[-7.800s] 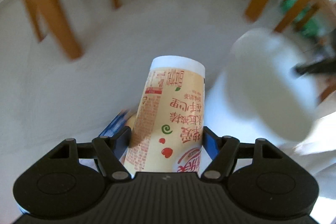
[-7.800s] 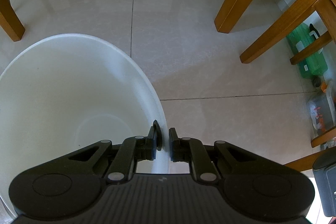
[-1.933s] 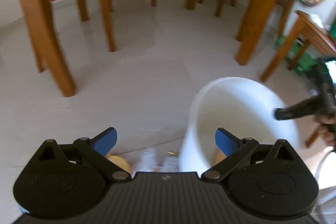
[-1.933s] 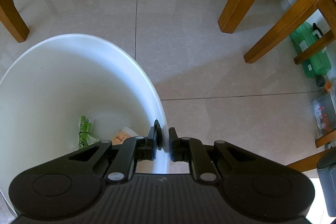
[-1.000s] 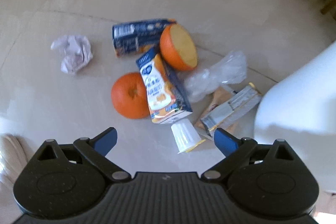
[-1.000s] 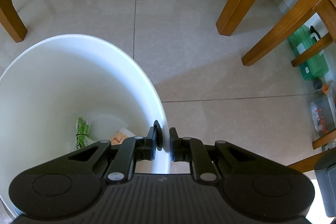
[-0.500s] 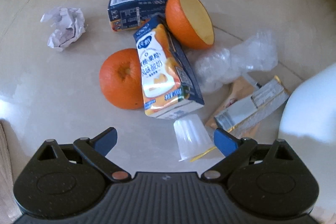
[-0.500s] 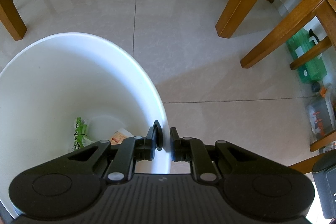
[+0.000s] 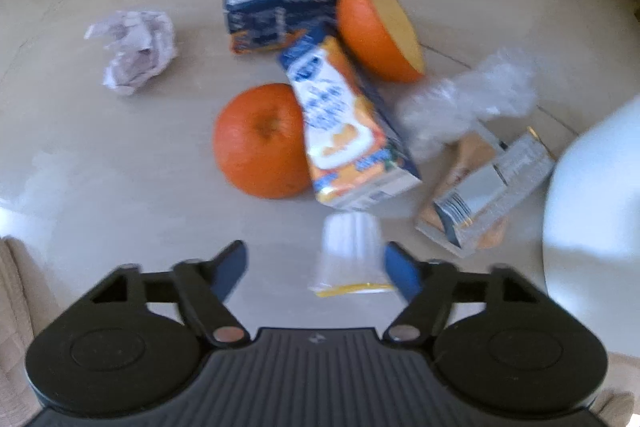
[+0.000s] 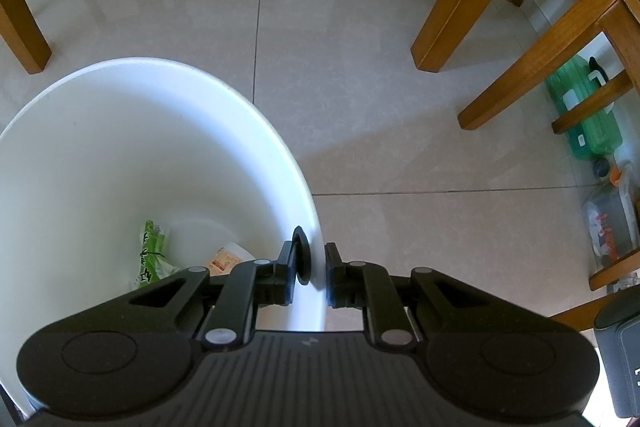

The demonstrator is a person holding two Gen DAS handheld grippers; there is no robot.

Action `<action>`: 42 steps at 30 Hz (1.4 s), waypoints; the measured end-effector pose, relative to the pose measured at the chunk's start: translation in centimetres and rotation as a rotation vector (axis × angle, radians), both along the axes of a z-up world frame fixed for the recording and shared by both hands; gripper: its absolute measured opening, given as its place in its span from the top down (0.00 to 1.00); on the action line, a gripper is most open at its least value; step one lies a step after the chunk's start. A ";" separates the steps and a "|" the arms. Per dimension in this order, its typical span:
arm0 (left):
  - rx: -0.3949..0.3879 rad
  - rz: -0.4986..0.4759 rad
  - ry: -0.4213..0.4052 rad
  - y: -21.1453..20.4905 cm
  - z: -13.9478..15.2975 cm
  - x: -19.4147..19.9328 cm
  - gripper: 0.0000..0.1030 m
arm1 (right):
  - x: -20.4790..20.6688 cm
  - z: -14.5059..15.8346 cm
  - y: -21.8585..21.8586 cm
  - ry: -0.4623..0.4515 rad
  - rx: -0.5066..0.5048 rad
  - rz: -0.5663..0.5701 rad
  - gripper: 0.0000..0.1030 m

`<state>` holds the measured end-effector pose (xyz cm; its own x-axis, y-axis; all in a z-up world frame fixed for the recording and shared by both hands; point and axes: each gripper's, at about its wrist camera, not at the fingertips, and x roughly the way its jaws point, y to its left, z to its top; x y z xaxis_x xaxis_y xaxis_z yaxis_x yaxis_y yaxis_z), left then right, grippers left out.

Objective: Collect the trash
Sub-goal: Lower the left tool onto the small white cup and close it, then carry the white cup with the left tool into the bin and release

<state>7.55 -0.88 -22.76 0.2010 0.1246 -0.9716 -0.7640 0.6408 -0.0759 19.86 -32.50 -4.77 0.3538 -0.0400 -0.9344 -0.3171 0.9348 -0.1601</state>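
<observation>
Left gripper (image 9: pixel 314 269) closing now, the little ribbed clear plastic cup (image 9: pixel 349 251) between its blue pads, hard against the right one, gap on the left, long axis running up-frame. Just beyond: glossy juice carton (image 9: pixel 344 131), dimpled orange (image 9: pixel 262 141). Right gripper (image 10: pixel 316 269) clamped on the smooth white bin (image 10: pixel 120 155) rim, wrappers at the bottom

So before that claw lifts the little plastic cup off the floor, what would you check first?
1. Small clear cup between the left gripper's closing jaws: ok.
2. Both pads pressing on it: not ok, the left-hand one stands clear.
3. Juice carton clear of the jaws: ok.
4. Right gripper clamped on the white bin's rim: ok.
5. Room left in the bin: ok.
</observation>
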 end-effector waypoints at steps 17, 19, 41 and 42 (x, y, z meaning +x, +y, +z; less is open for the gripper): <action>-0.059 -0.019 -0.021 -0.2 -0.6 1.0 0.66 | 0.1 -0.1 0.2 -0.001 -0.004 0.009 0.83; -0.068 -0.020 -0.030 -0.3 -0.3 1.0 0.66 | 0.0 0.0 0.2 -0.002 -0.005 0.012 0.83; -0.020 -0.557 -0.107 -2.9 19.9 3.9 0.66 | 0.1 0.1 -0.1 0.014 0.013 0.013 0.84; -0.016 -0.573 -0.136 -3.1 21.6 4.4 0.66 | 0.1 0.1 -0.2 0.014 0.013 0.013 0.84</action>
<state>11.93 -3.93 -1.11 0.3548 -0.0554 -0.9333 -0.2788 0.9466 -0.1622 19.92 -32.68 -4.67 0.3413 -0.0230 -0.9397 -0.3315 0.9325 -0.1433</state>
